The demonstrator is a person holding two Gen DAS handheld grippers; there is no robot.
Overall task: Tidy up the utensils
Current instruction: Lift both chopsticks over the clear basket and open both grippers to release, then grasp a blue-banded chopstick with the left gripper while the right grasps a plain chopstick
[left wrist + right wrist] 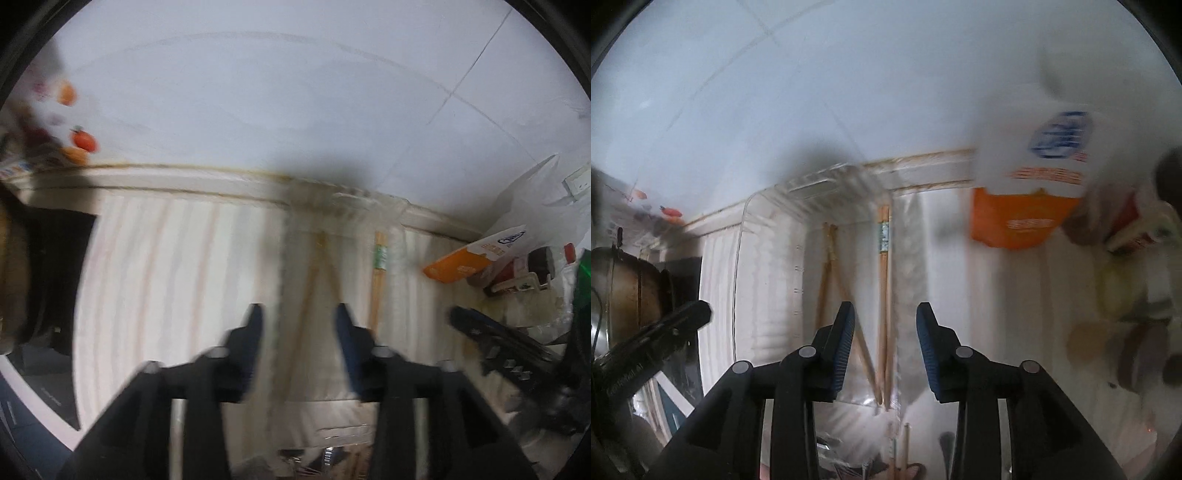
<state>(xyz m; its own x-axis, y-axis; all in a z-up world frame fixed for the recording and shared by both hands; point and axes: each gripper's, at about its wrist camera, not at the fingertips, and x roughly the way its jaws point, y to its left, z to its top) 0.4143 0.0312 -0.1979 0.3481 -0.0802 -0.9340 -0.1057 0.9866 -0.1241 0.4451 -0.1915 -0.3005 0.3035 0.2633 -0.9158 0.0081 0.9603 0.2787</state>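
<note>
We judge we're mid-sort: some chopsticks already lie in the clear plastic tray (768,206) w/ dividers, and both tools hover above it w/ nothing in them. The left gripper (299,314) has its jaws spread wide apart, empty; the right gripper (884,314) is likewise spread wide, empty. In the right wrist view, the loose chopstick pair (834,280) lies crossed in one compartment, thin ends splayed toward us, while the banded chopstick pair (883,295) lies straight in the same area, just beside a divider; whether they share a compartment we can't tell thru the blur. The banded pair carries a green/white paper sleeve near the far end, so it's prob. still joined & will handle as one stiff stick. Both pairs look like pale bamboo or wood, slim, light, easy to roll. Tray sits on a white striped cloth (177,266) against the wall; an orange box (1019,218) stands to its right, well apart from the sticks. At the bottom edge of both views there's a jumble of more utensils (901,454), too blurred to name, approx. right below the tools. Next move, as we see it: drop one tool back to that jumble, pick a piece, and line it up lengthwise w/ a free compartment. Needs a narrow pinch across the shaft and a level approach, else the thin sticks slip or land crossed like the loose pair. Frames are motion-smeared, so fine detail is unsure.
</note>
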